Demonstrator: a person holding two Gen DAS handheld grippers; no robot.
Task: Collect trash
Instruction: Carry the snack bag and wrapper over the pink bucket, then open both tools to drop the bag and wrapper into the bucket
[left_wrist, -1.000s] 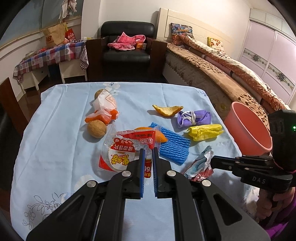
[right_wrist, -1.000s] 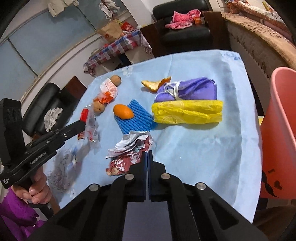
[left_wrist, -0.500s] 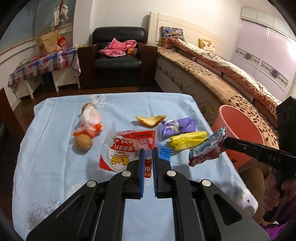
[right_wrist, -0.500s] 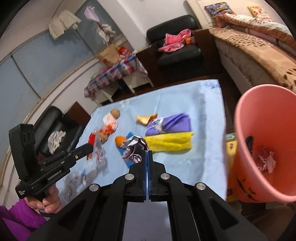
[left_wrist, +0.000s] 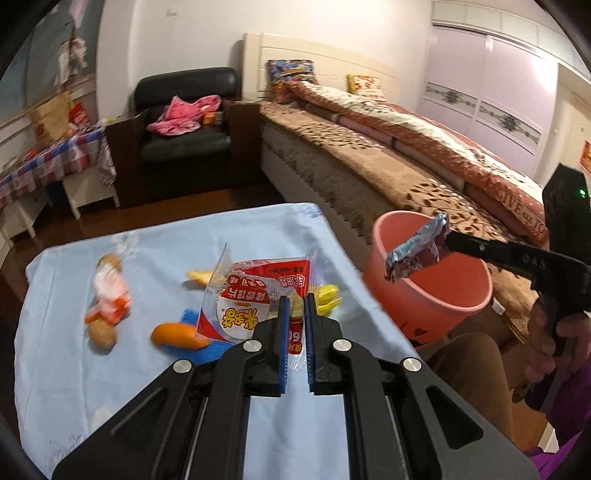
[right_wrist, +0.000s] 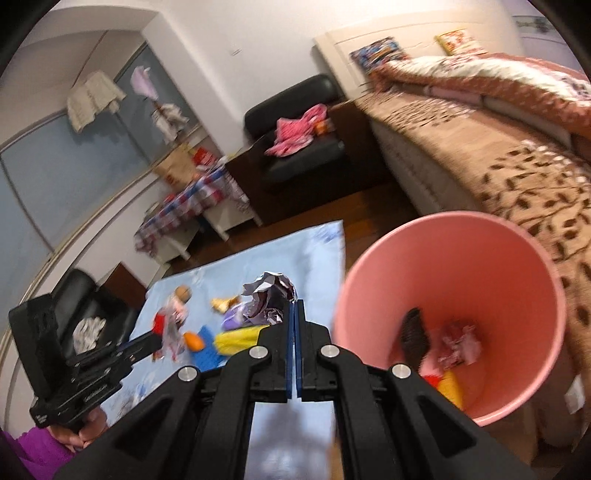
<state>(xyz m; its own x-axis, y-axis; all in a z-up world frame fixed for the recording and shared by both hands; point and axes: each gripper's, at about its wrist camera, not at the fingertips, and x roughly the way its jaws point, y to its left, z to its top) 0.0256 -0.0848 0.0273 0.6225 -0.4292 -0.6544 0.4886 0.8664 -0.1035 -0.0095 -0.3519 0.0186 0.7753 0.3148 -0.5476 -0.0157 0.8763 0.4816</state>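
Observation:
My left gripper (left_wrist: 294, 301) is shut on a red-and-white snack bag (left_wrist: 251, 306), which hangs lifted above the blue tablecloth (left_wrist: 74, 369). My right gripper (right_wrist: 294, 306) is shut on a crumpled silver wrapper (right_wrist: 267, 297). In the left wrist view that silver wrapper (left_wrist: 417, 247) hangs over the near rim of the pink bin (left_wrist: 443, 317), right of the table. The pink bin (right_wrist: 480, 273) holds some trash at its bottom. The left gripper (right_wrist: 157, 338) shows at the lower left with the bag.
On the tablecloth lie a walnut (left_wrist: 103, 332), an orange-white wrapper (left_wrist: 110, 295), orange peel (left_wrist: 173, 334), a blue foam net (right_wrist: 205, 349), a yellow bag (right_wrist: 236, 341) and a purple bag (right_wrist: 236, 317). A bed (left_wrist: 406, 147) stands behind the bin, an armchair (left_wrist: 184, 140) beyond the table.
Both grippers have risen and swung right toward the bin. The silver wrapper left the table and now hangs at the bin's rim; the snack bag is lifted higher.

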